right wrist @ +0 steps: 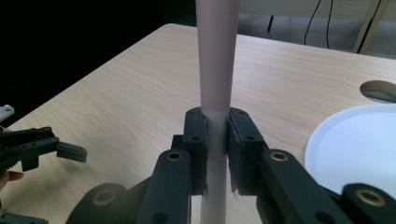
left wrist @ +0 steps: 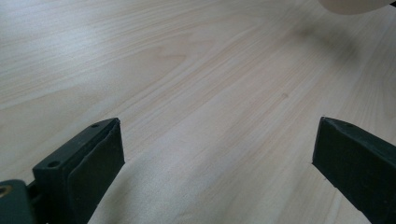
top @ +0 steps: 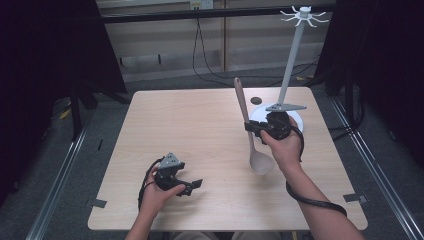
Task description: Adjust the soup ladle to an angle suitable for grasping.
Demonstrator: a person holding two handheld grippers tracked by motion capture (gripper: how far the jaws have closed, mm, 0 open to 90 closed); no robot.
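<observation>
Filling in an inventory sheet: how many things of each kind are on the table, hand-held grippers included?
Wooden spoon: 1
White hook stand: 1
Small dark disc: 1
Grippers: 2, left gripper and right gripper
Total: 5

In the right gripper view, the right gripper (right wrist: 216, 149) has its two black jaws pressed against the pale handle of a wooden spoon (right wrist: 216, 60), one pad on each side. The handle stands upright, running from the bottom edge up between the pads and out past the top edge. Behind it spreads the light wooden table (right wrist: 140, 88). At the right edge lies part of a white round base (right wrist: 355, 149), and just beyond it a small dark disc (right wrist: 380, 91) rests on the table. At the far left the left gripper (right wrist: 70, 151) shows, jaws apart, held by a hand at the edge. Cables hang at the back.
</observation>
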